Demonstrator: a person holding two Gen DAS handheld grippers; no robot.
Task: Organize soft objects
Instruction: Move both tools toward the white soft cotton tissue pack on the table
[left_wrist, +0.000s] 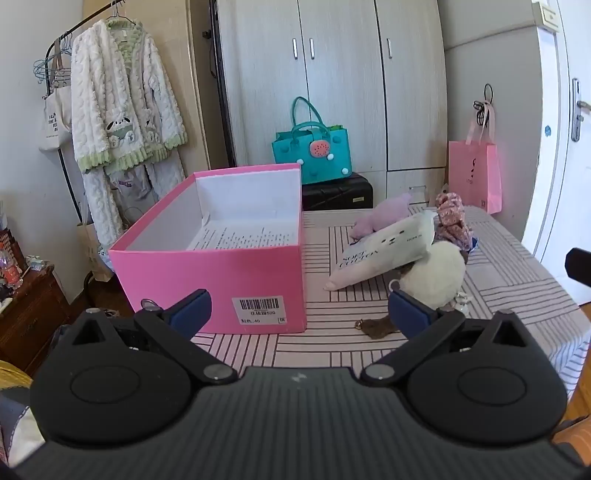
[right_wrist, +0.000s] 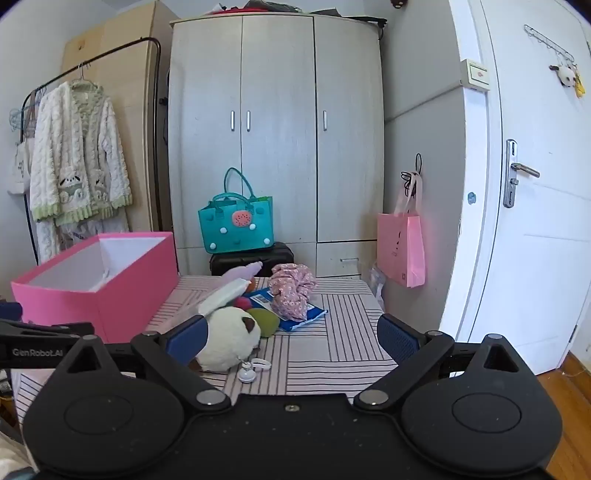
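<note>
Plush toys (left_wrist: 432, 273) — fluffy, round, rigid pink box (left_wrist: 214, 273)

Both wrist views face the wardrobe (left_wrist: 332, 92) across the table (right_wrist: 332, 350)

Legible markings as I read them from both wrist views. "SOFT COTTON" is printed on the white pack (left_wrist: 384, 251) at about 2 o'clock of the pink box (left_wrist: 221, 273). The white sticker (left_wrist: 258, 309) on the box's near face carries a barcode and the figures "520" and "40". "GenRobot.AI" stands on the black arm (right_wrist: 37, 352) at 9 o'clock in the right view. Lettering on the tote bag (left_wrist: 55, 122) is too small for me to read.
</note>
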